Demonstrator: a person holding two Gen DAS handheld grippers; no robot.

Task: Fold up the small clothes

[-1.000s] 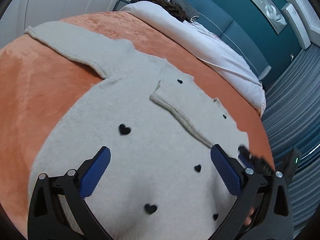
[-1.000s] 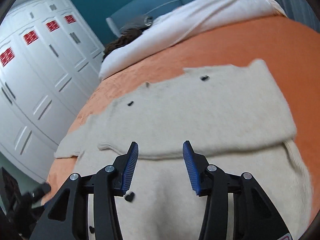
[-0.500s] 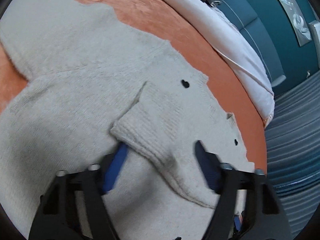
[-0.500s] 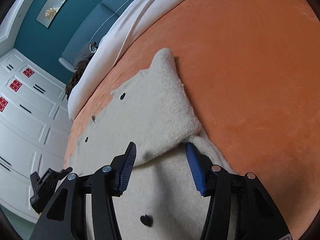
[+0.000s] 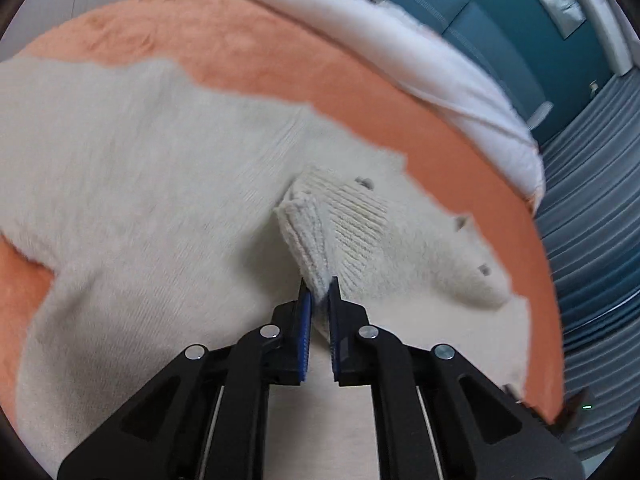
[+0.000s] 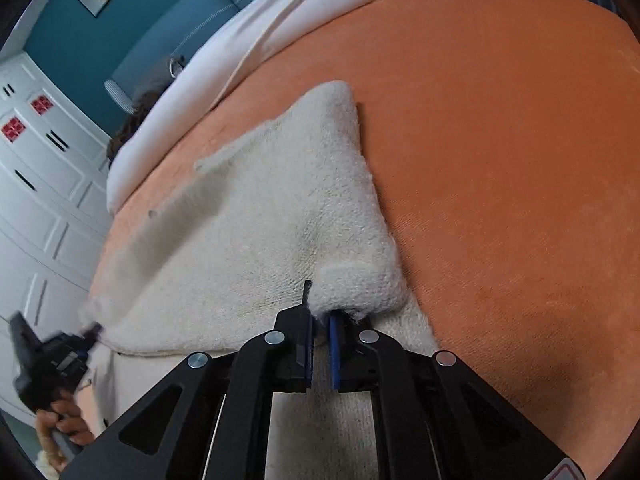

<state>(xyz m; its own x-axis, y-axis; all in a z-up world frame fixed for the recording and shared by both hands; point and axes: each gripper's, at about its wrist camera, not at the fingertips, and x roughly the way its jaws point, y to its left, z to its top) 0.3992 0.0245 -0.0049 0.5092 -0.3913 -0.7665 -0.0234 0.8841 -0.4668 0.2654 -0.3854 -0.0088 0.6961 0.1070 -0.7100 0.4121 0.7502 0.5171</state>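
- Orange blanket (image 6: 500,160) covered the bed; a cream sweater (image 5: 140,184) lay spread flat on it, one sleeve folded back across the body.
- Left gripper (image 5: 319,300) pointed steeply down at the sweater. Its jaws had just been closing and stood clamped on the ribbed cuff (image 5: 320,232) of the folded sleeve, knit pinched between the blue pads (image 5: 305,320).
- Right gripper (image 6: 319,320) also pointed down at the sweater's right side. Its jaws had just been closing and gripped the rolled fold edge (image 6: 352,288) near the sweater's border.
- Seen from the right wrist, a hand (image 6: 66,426) held the left gripper's handle at the lower left, near the sweater's far edge.
- White duvet (image 6: 248,52) lay beyond the blanket, with a teal headboard (image 5: 480,20) behind; white wardrobe doors (image 6: 36,200) stood on one side, blue-grey curtains (image 5: 592,220) on the other.
- Nothing stood between either gripper and the cloth.
- Left-wrist view was motion-blurred; small dark marks on the knit could not be made out. The sweater's lower part was hidden under both grippers' frames.
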